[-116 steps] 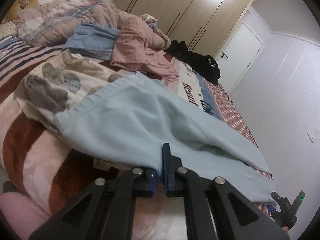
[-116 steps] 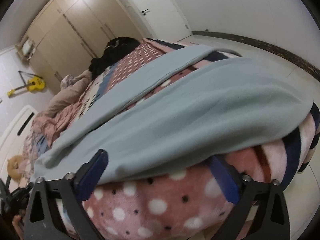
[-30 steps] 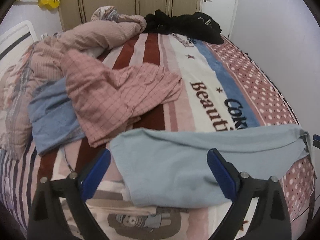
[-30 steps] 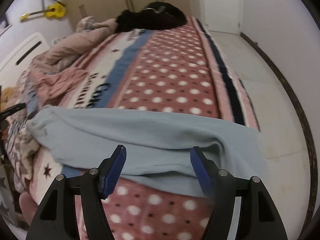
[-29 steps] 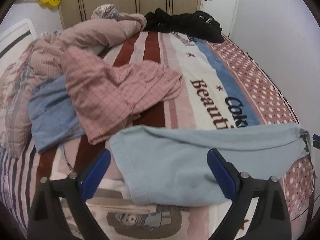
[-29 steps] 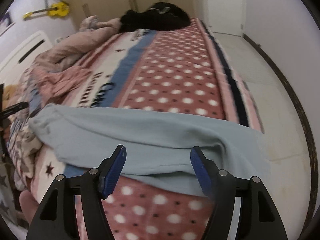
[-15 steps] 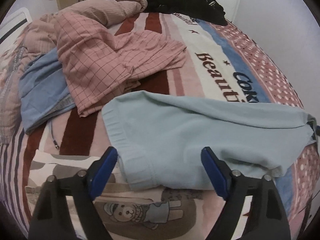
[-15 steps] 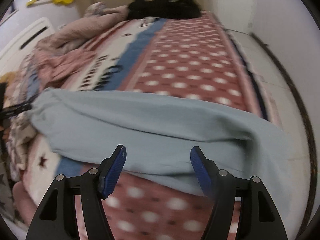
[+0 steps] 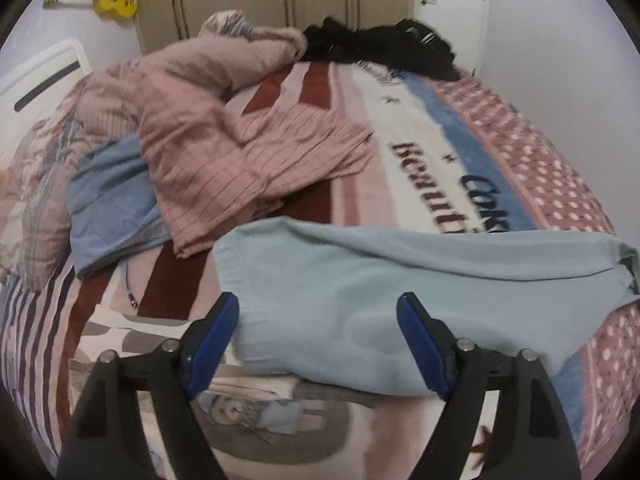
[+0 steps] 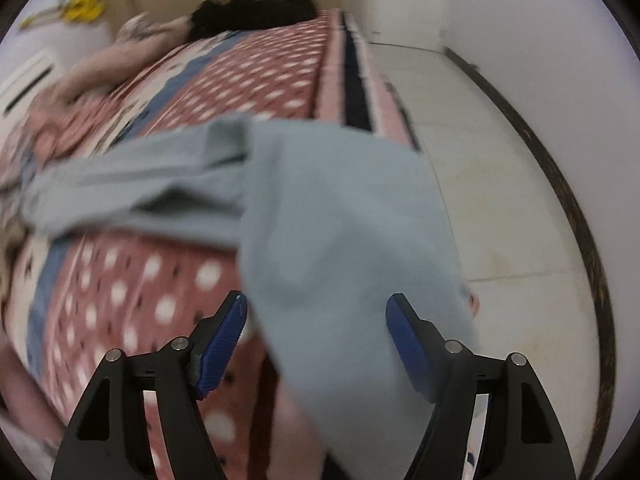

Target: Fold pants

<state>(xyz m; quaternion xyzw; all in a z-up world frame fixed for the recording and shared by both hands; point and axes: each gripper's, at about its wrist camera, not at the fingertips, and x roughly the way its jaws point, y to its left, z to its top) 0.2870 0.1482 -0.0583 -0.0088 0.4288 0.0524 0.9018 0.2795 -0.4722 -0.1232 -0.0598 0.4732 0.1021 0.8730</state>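
Light blue pants (image 9: 360, 292) lie flat across the near part of the bed, waistband end to the left. My left gripper (image 9: 318, 340) is open and empty, hovering just in front of the waistband end. In the right wrist view the leg end of the pants (image 10: 340, 240) hangs over the bed's right edge toward the floor. My right gripper (image 10: 316, 340) is open, its blue pads either side of the hanging cloth, not closed on it. This view is blurred.
A pink checked garment (image 9: 240, 152) and a blue cloth (image 9: 108, 208) are heaped at the left. Black clothes (image 9: 380, 48) lie at the far end. The patterned blanket (image 9: 520, 152) covers the bed. Tiled floor (image 10: 500, 160) and a wall lie to the right.
Since 3.9 s ago my left gripper has let go of the pants and opened. Over the last second my right gripper swung right and down to the hanging leg end; the left one drew closer.
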